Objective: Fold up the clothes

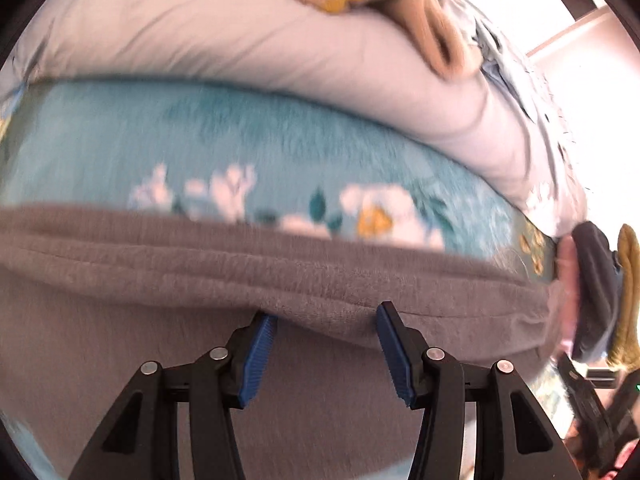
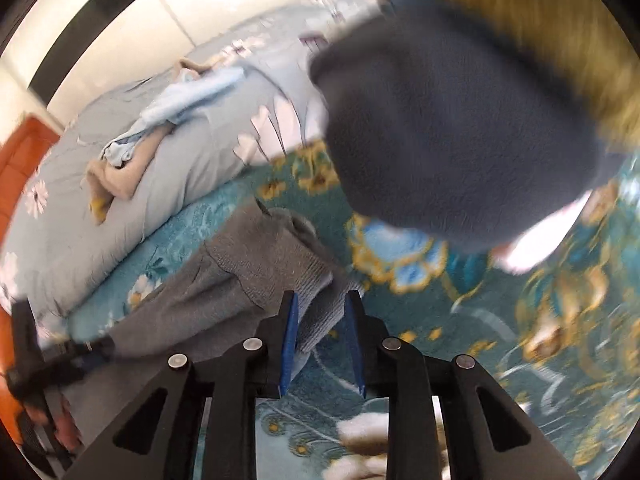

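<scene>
teal floral blanket (image 1: 120, 148) under grey sweater (image 1: 160, 280); left fingers (image 1: 326, 320) wide, empty; right fingers (image 2: 322, 304) half-shut around hem.

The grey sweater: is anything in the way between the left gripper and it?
Nothing visible is. The left gripper has its jaws open right at the folded edge of the grey sweater, with no other thing between them.

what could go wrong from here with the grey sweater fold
1. The left gripper is open with the grey sweater only bunched between its pads, so closing now might catch too little cloth or several layers.
2. The right gripper has just the ribbed edge of the sweater between its narrowly parted pads; it could slip out.
3. A dark blue garment hangs close above the sweater and could drop onto it.
</scene>
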Motion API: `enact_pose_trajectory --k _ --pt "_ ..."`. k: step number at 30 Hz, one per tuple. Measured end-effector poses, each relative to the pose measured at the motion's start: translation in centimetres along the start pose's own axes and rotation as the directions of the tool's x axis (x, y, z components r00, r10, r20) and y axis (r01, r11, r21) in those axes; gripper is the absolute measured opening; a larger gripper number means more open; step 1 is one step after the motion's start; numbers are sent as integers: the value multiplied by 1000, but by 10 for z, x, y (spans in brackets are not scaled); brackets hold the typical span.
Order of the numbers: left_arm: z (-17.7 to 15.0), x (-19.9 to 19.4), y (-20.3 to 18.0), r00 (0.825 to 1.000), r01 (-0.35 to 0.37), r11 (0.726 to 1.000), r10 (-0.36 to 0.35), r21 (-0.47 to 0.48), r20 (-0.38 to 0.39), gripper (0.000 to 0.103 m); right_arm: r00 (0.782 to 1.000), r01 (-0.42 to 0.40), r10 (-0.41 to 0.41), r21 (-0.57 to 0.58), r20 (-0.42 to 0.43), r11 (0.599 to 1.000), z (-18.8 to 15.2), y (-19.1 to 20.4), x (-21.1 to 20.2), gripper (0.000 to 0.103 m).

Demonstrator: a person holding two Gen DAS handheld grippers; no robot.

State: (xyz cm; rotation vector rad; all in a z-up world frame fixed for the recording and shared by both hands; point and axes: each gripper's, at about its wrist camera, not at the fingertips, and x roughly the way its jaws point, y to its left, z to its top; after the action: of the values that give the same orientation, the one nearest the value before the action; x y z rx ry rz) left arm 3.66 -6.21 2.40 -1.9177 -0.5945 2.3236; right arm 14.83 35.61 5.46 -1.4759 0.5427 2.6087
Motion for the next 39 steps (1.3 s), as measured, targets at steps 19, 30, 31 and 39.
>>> enact_pose_trajectory --k 19,30,31,39 --pt "-8 -1 7 998 66 998 -66 -16 1 55 969 -158 94 -281 -228 947 34 77 104 22" --pt "-17 10 -3 997 72 997 -72 -31 12 55 981 -172 162 -83 -108 982 -7 32 3 48" --pt "-20 10 -7 997 73 997 -73 -25 15 55 981 -170 169 3 -99 986 -13 19 3 52" --pt "-49 35 -58 993 98 992 -93 82 -69 56 945 -272 325 497 -21 824 -39 -35 27 69"
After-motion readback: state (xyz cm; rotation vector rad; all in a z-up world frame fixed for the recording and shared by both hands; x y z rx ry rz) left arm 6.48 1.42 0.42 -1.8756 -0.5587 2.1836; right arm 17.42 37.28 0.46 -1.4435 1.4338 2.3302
